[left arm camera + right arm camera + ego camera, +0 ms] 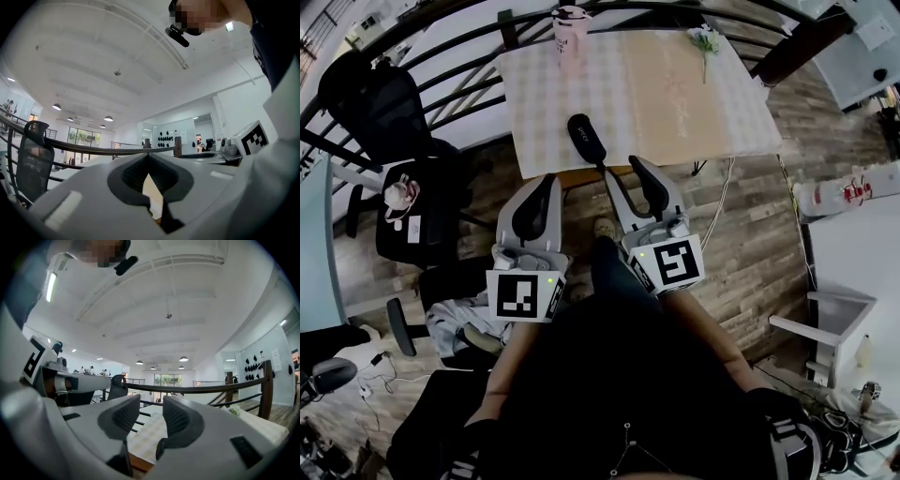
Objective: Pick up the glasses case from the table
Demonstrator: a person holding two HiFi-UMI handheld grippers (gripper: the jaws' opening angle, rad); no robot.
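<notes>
Glasses case (586,138), table (675,94) edge — just beyond right claw (623,169)

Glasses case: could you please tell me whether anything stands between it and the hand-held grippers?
Nothing visible does. The glasses case lies near the table front edge, just beyond the left hand-held gripper and the right hand-held gripper; the pink tumbler and flower sit farther back.

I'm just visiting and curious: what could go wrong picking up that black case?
The glasses case lies near the front edge of the table, so a nudge could knock it off. The right gripper has its jaws only partly apart, perhaps too narrow to fit around the case.
</notes>
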